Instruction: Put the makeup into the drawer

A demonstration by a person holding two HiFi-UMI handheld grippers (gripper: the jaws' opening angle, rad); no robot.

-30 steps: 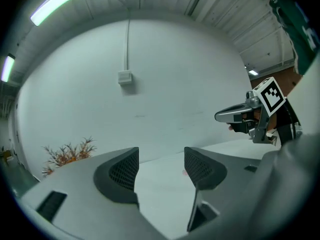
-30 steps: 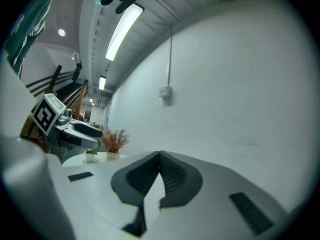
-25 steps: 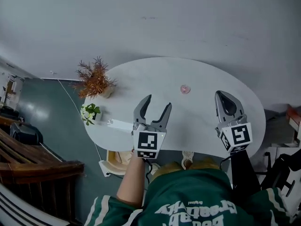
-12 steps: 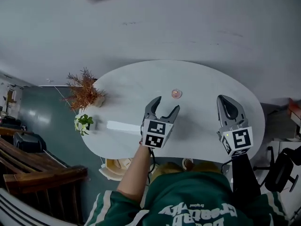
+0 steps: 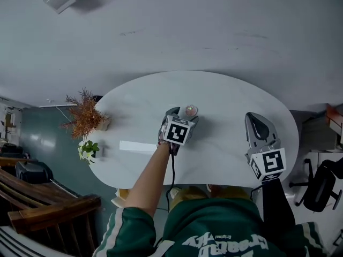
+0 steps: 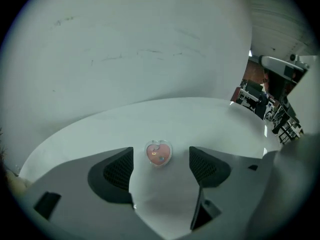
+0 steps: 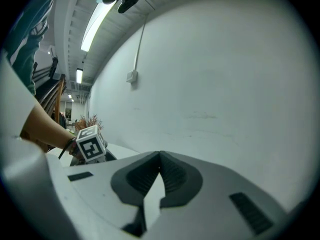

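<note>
The makeup is a small pink heart-shaped compact in a clear case (image 5: 189, 110) (image 6: 158, 153), lying on the white oval table (image 5: 230, 95). My left gripper (image 5: 183, 113) (image 6: 161, 165) points steeply down over it, its jaws opening, and the compact lies on the table between and just beyond the fingertips, touched by neither pad. My right gripper (image 5: 259, 123) (image 7: 160, 160) hovers over the table's right part with its pads together and nothing in them. No drawer shows in any view.
A dried orange plant (image 5: 83, 115) and a small green plant (image 5: 87, 149) stand at the table's left edge. A pale flat strip (image 5: 138, 146) lies on the table left of my left arm. A wooden bench (image 5: 48, 208) and a black chair (image 5: 324, 183) flank the table.
My left gripper has dropped and moved forward to the compact, tipping to point down, and its jaws have spread a little. The right gripper has shifted slightly.
</note>
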